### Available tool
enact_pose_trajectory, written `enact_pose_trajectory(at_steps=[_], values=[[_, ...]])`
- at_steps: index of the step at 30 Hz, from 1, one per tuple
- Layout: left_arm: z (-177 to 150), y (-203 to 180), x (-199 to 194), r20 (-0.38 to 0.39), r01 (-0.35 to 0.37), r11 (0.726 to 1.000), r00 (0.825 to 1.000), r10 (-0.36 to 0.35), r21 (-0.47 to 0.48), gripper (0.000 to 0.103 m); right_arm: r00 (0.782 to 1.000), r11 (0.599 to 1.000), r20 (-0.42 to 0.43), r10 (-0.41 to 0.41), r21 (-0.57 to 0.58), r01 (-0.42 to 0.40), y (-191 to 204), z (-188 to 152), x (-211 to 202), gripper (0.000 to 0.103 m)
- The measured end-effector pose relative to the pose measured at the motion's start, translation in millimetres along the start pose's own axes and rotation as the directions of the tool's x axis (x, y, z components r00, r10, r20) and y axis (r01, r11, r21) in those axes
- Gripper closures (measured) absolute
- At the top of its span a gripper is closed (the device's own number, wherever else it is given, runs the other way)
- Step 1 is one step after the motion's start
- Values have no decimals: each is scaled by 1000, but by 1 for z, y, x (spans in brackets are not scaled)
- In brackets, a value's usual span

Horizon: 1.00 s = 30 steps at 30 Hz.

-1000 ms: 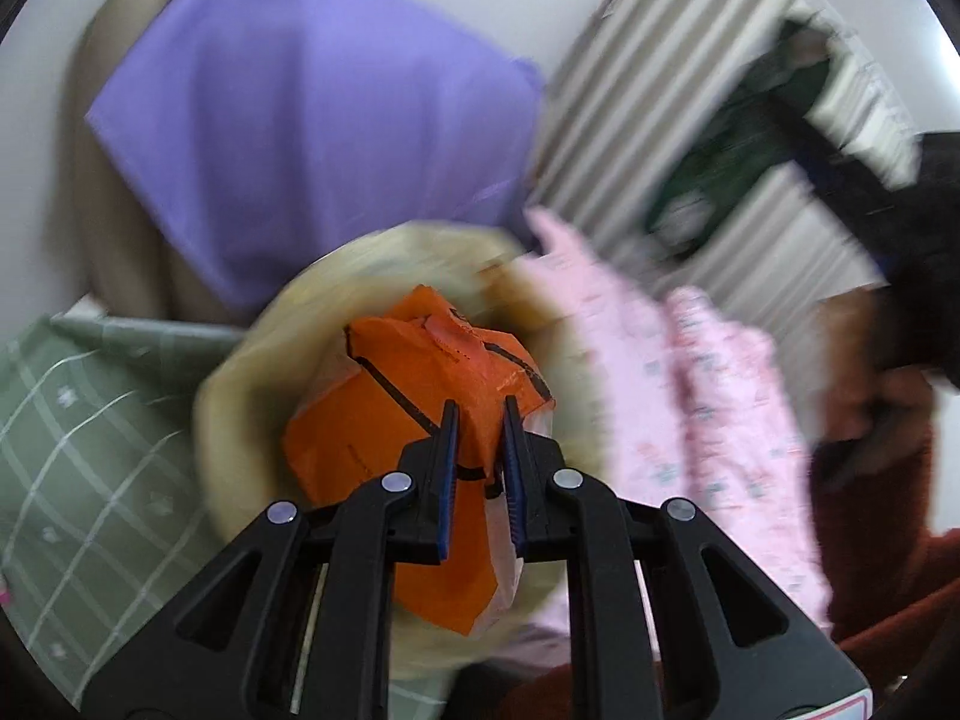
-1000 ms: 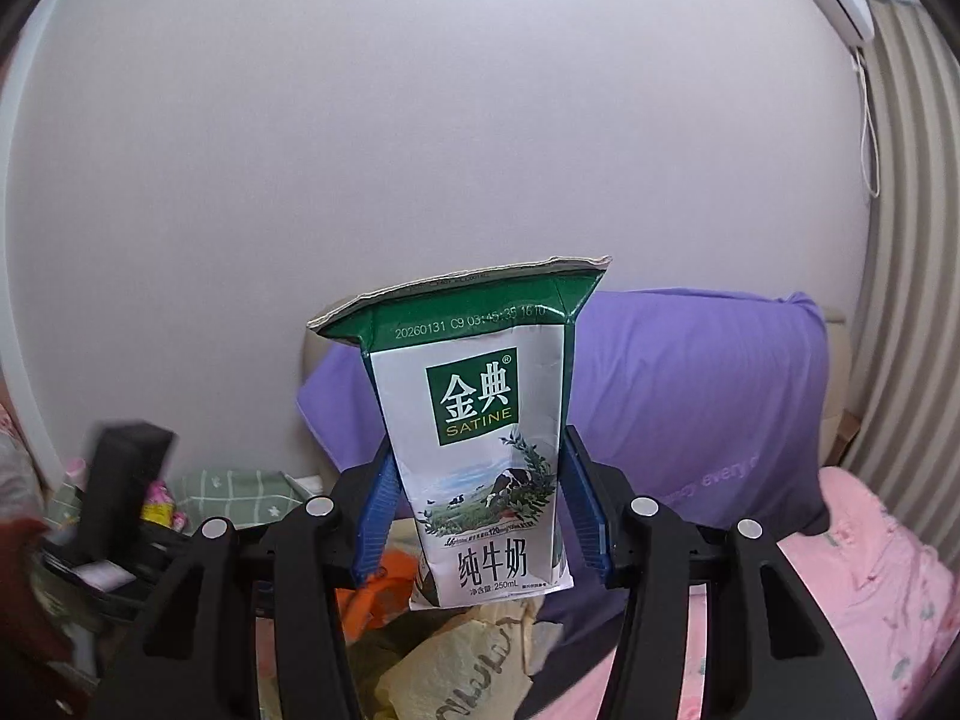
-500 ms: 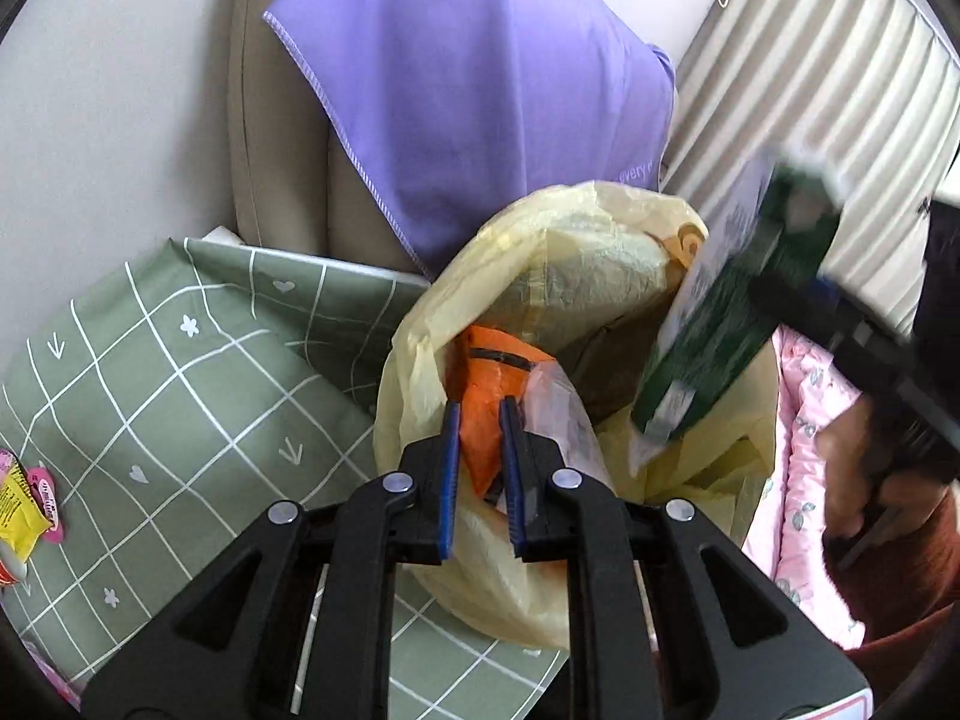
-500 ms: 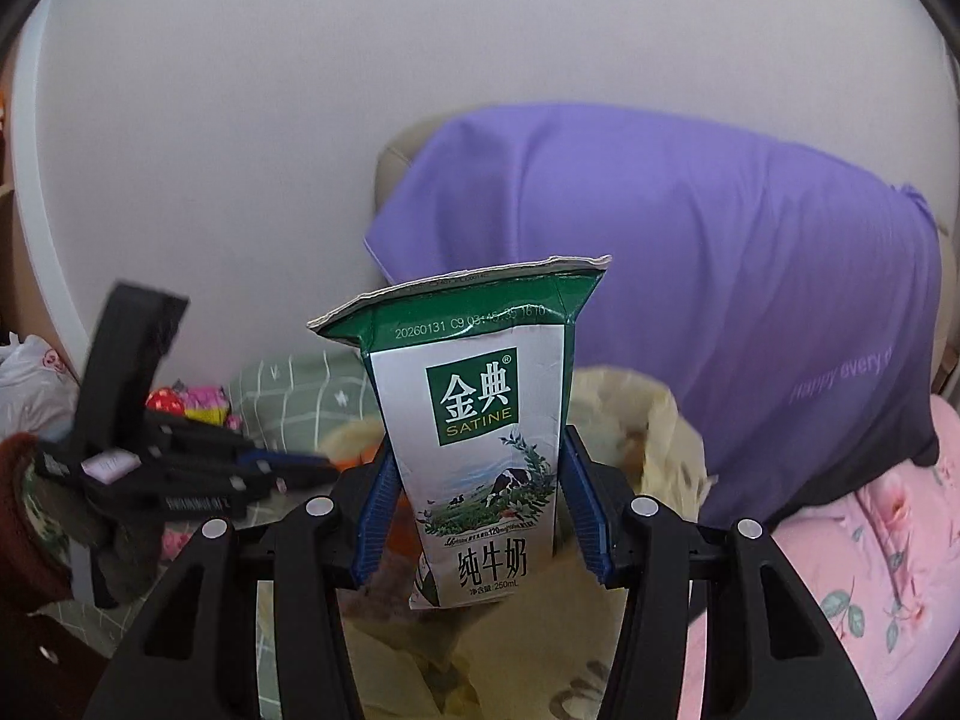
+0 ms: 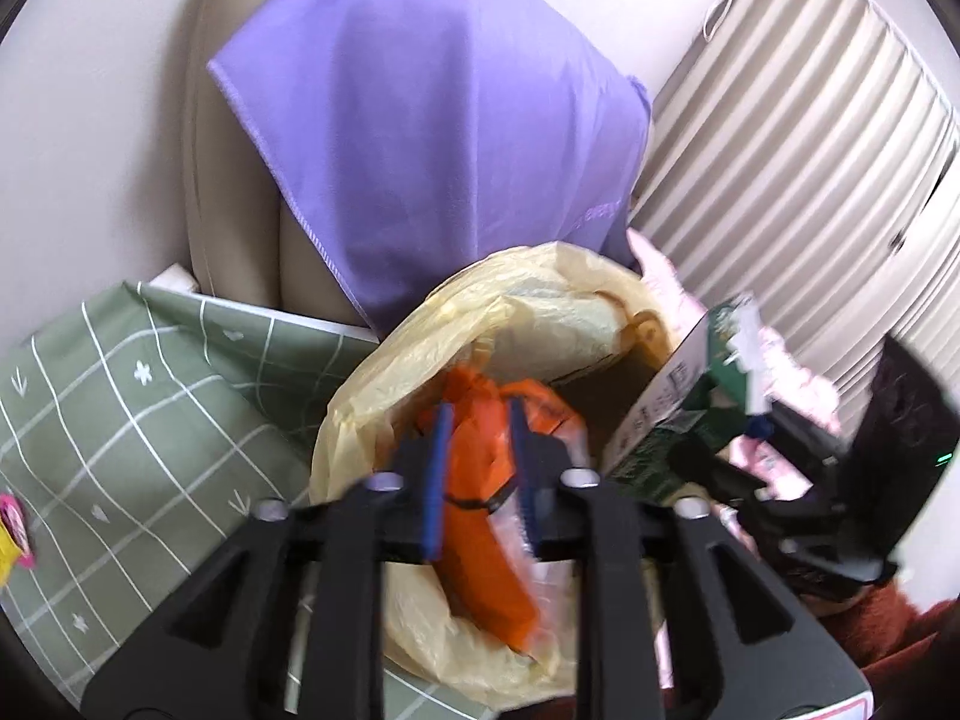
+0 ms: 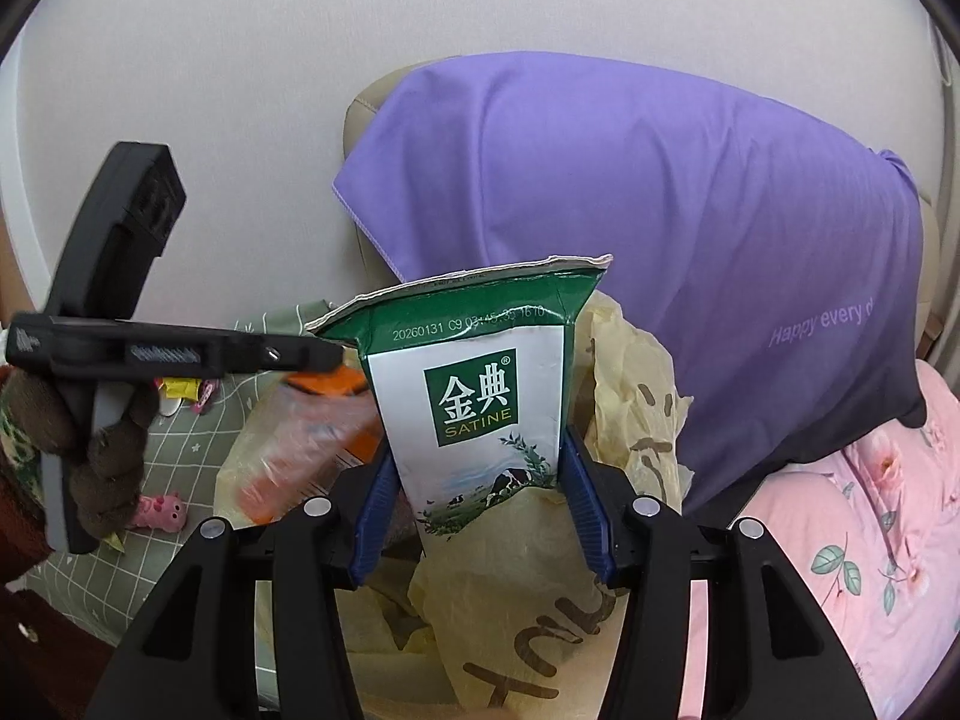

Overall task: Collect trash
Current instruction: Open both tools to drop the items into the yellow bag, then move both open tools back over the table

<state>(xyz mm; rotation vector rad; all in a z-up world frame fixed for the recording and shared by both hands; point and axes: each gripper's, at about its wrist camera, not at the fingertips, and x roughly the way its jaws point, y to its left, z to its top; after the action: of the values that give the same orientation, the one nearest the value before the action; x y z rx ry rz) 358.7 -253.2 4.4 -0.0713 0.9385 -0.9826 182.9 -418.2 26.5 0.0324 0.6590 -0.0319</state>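
Pale wall and ribbed blinds back a bed with pink floral bedding (image 6: 870,540), a purple pillow (image 5: 432,138) and a green checked cloth (image 5: 120,420). Between cloth and bedding sits an open yellow plastic bag (image 5: 540,312). The left hand-held gripper (image 5: 477,468) has just been opening its jaws; an orange wrapper (image 5: 486,510) lies between them inside the bag, seemingly released. The right hand-held gripper (image 6: 480,504) stays clamped on an upright green-and-white milk carton (image 6: 474,384) above the bag's mouth.
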Motion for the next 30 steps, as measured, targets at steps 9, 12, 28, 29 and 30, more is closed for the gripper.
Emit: enact_pose_trajectory(at_steps=[9, 12, 28, 29, 30], values=[[-17, 22, -76, 180, -108, 993, 977, 115, -48, 44, 999, 1000, 50, -15, 9, 15, 9, 10, -21, 43], [-34, 34, -103, 222, -215, 975, 950, 221, -50, 43, 998, 1000, 58, 10, 2, -10, 18, 15, -22, 43], [-182, 155, -274, 220, -491, 791, 780, 585, -365, 43, 972, 947, -32, 234, -216, -236, 174, 5, 22, 43], [-191, 159, -280, 210, -496, 780, 775, 596, -382, 43, 966, 938, -50, 252, -231, -257, 187, 2, 27, 43], [-202, 164, -286, 202, -500, 769, 770, 605, -399, 43, 963, 930, -63, 264, -250, -271, 199, -2, 31, 43]])
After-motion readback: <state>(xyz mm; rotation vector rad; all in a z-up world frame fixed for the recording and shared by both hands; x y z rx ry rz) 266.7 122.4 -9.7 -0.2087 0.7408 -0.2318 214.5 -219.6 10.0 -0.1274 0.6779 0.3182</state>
